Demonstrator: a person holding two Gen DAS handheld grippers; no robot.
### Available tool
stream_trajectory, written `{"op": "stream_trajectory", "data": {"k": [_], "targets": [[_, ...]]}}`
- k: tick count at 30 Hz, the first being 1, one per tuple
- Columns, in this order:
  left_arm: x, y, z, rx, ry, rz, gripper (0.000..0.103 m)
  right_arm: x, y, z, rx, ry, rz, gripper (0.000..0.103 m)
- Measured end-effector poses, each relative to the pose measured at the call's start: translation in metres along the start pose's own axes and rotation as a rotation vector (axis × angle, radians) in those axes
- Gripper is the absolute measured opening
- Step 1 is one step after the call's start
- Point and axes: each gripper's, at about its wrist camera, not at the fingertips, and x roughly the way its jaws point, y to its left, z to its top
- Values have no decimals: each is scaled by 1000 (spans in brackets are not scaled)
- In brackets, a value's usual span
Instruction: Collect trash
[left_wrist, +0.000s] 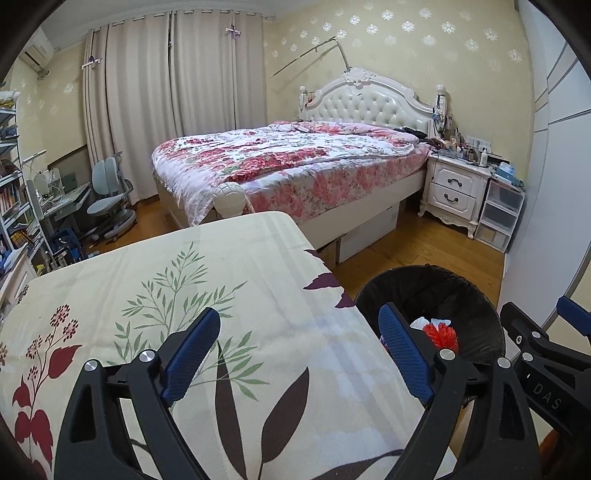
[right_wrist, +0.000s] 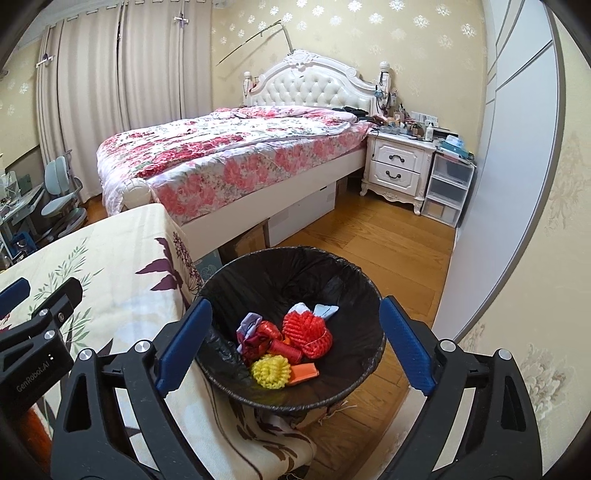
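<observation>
Black-lined bin (right_wrist: 291, 325) beside table held red, yellow, orange trash (right_wrist: 291, 350). Left gripper (left_wrist: 299, 354) & right gripper (right_wrist: 295, 350) spread wide, empty.

My tongs (right_wrist: 291, 347) are matt black plastic with ribbed blue pads (right_wrist: 184, 345). The bin (right_wrist: 354, 295) wears a crinkled glossy black liner; the counter (left_wrist: 240, 258) is printed cloth, the floor (right_wrist: 388, 240) polished wood.

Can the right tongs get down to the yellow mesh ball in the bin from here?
Probably yes: the right tongs are open and empty above the bin, and the yellow mesh ball lies uncovered on top.
</observation>
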Motion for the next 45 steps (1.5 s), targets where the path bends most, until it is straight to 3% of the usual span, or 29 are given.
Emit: {"op": "stream_trajectory", "data": {"k": [20, 45], "targets": [[-50, 21, -21, -27, -42, 24, 89, -53, 7, -23, -28, -42, 21, 90], [-54, 24, -26, -34, -44, 34, 89, -58, 7, -24, -28, -49, 26, 90]]}}
